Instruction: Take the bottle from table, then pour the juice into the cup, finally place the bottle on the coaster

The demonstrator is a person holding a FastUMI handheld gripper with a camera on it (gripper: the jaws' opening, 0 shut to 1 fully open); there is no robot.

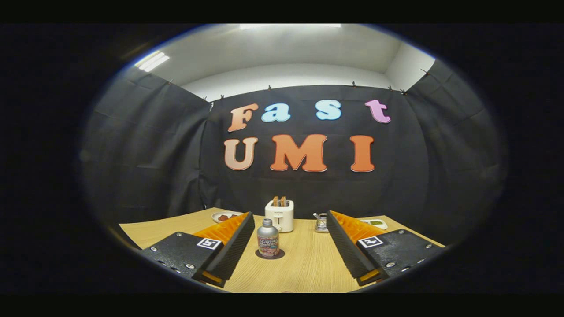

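The claw's (290,216) fingers partly hide a plate (222,216) and a cup (321,223).

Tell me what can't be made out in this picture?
Gripper view, with the hand-held gripper open:
- White plate: half hidden by the left finger.
- Small metal object: partly behind the right finger, too small to identify.
- Silver bottle on the dark round coaster: its contents are hidden.

Black cloth walls (145,154) surround a wooden table (304,264) under ceiling lights (152,60).

Your gripper (291,224): fingers spread wide apart, both angled forward and slightly inward, level, nothing pressed between them.
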